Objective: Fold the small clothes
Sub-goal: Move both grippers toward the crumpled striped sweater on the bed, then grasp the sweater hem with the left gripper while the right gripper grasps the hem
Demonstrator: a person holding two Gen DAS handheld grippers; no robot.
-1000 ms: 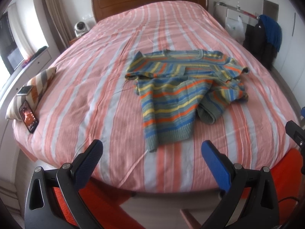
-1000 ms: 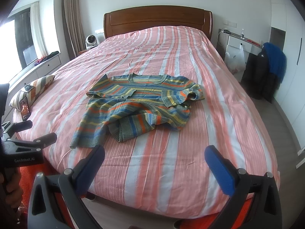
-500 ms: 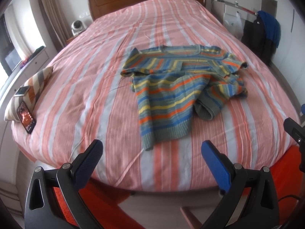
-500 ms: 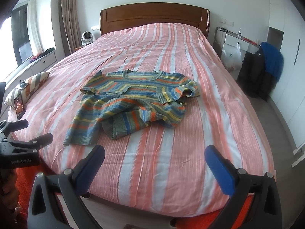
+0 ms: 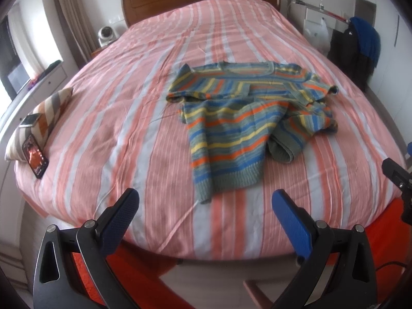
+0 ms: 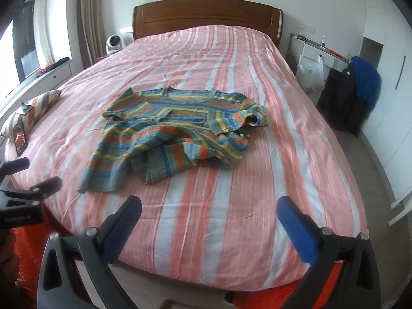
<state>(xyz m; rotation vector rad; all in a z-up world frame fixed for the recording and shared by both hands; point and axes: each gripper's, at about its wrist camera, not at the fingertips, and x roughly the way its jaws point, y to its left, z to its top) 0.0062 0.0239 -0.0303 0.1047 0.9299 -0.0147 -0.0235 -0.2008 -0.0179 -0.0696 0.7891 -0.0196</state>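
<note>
A small striped knit sweater (image 5: 239,118) in blue, orange, yellow and grey lies crumpled on the pink and white striped bed (image 5: 144,134); it also shows in the right wrist view (image 6: 177,128). Its hem faces me and the right side is bunched over itself. My left gripper (image 5: 206,211) is open and empty above the bed's near edge, short of the hem. My right gripper (image 6: 208,216) is open and empty above the near edge, to the right of the sweater. Each gripper's body shows at the edge of the other's view.
A striped cushion (image 5: 38,121) with two phones (image 5: 34,152) lies at the bed's left edge. A wooden headboard (image 6: 206,15) stands at the far end. A chair with dark and blue clothes (image 6: 358,90) stands right of the bed. Orange fabric (image 5: 386,221) hangs below the near edge.
Both grippers have moved forward toward the bed, so the sweater appears closer and lower in both views. Both stay open and empty.
</note>
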